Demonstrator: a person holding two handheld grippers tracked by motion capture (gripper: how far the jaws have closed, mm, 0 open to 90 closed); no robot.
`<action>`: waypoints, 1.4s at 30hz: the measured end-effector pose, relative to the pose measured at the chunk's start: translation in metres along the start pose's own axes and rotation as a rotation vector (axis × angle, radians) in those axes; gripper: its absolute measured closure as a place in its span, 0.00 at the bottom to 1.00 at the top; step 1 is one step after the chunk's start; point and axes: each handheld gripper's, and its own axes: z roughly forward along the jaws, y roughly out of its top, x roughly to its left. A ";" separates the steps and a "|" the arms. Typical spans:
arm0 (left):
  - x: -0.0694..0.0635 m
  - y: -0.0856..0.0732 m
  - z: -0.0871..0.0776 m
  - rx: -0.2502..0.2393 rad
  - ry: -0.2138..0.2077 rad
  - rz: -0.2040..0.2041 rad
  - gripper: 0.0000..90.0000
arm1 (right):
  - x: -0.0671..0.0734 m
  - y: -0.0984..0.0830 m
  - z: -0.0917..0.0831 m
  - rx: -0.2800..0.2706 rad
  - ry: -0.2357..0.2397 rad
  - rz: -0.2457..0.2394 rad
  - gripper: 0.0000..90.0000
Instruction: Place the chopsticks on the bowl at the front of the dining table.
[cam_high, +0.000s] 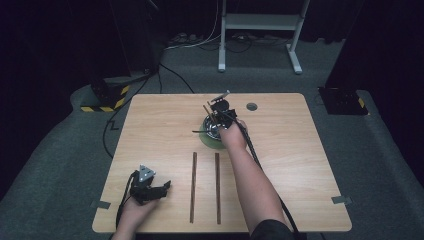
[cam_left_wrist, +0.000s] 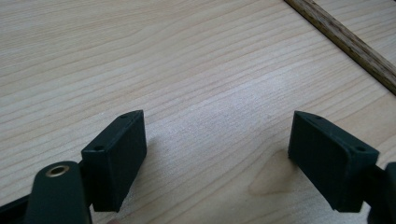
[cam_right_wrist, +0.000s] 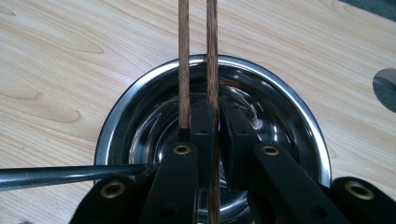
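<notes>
A steel bowl (cam_high: 214, 131) (cam_right_wrist: 140, 116) on a green base stands at the table's middle back. My right gripper (cam_high: 220, 107) (cam_right_wrist: 217, 109) hangs over it, shut on a thin wooden stick (cam_right_wrist: 212, 56) that runs between its jaws. A second wooden stick (cam_right_wrist: 183, 60) lies just beside the left jaw; whether it is gripped I cannot tell. A dark metal rod (cam_right_wrist: 70, 175) (cam_high: 199, 131) pokes out over the bowl's rim. Two long wooden sticks (cam_high: 193, 186) (cam_high: 217, 186) lie side by side near the front edge. My left gripper (cam_high: 165, 187) (cam_left_wrist: 217, 135) rests open on the table at the front left, with nothing between its jaws.
One of the lying sticks (cam_left_wrist: 345, 42) crosses the top right corner of the left gripper view. A round hole (cam_high: 251, 106) sits in the tabletop (cam_high: 300, 150) right of the bowl. Behind the table stand a white frame (cam_high: 260, 22) and a yellow-striped block (cam_high: 107, 97).
</notes>
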 end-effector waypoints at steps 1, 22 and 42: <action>0.000 0.000 0.000 0.000 0.000 0.002 0.22 | 0.000 0.000 0.000 0.005 0.004 0.003 0.94; 0.000 0.000 0.000 -0.001 -0.001 -0.005 0.22 | 0.001 -0.002 0.004 0.015 0.017 0.001 0.88; 0.000 0.000 0.000 0.005 0.001 0.004 0.22 | -0.022 -0.071 -0.070 -0.201 0.080 -0.007 0.84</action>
